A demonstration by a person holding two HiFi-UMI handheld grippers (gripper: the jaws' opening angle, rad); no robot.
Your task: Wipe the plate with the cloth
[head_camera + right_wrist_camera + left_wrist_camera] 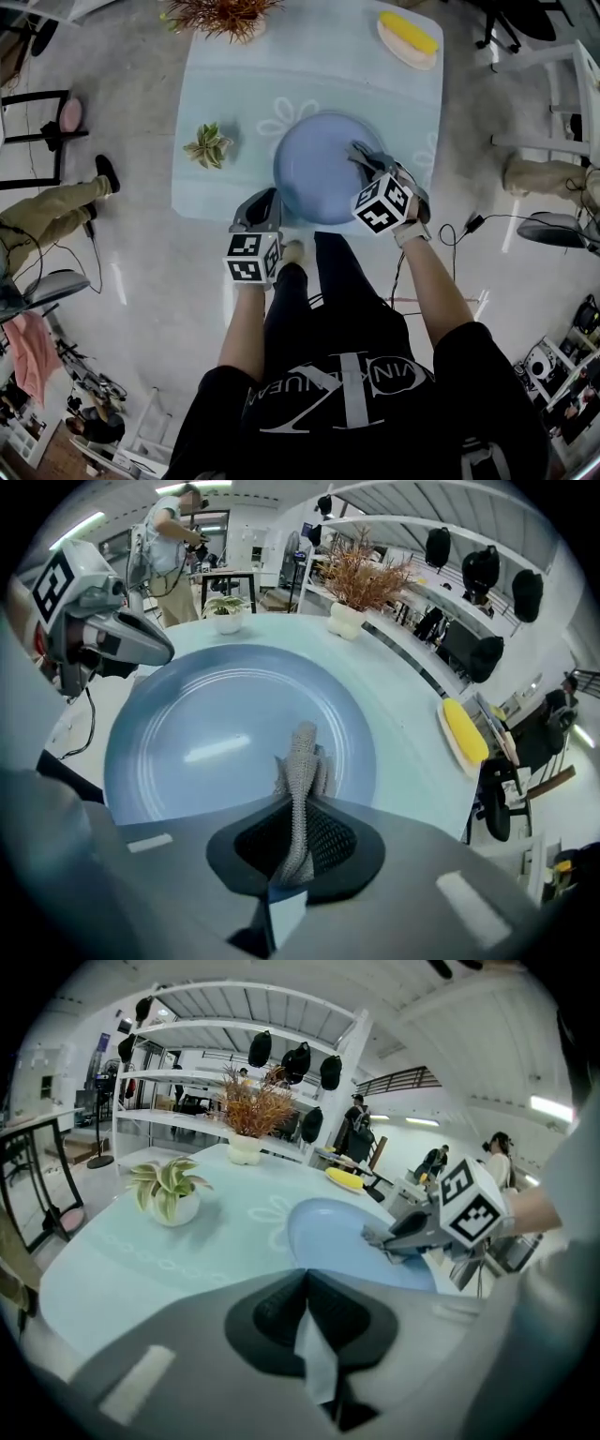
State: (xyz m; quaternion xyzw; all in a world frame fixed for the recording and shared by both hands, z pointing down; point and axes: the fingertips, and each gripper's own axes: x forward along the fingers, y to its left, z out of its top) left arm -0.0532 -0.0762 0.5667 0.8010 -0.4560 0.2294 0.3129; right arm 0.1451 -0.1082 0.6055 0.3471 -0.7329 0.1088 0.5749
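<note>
Grey cloth point(302, 757) is pinched by a thin fold in the right gripper point(300, 803) over the near side of the plate point(206, 724), left gripper point(306, 1283) clenched empty just off its rim: the unbraced plate may skid, or the cloth pull free, under wiping pressure.

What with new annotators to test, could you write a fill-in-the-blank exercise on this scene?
The cloth is over the ___ plate.
The right tongs are ___ on the cloth.
The green plant stands on the plate's ___ side.
Missing: blue; shut; left.
</note>
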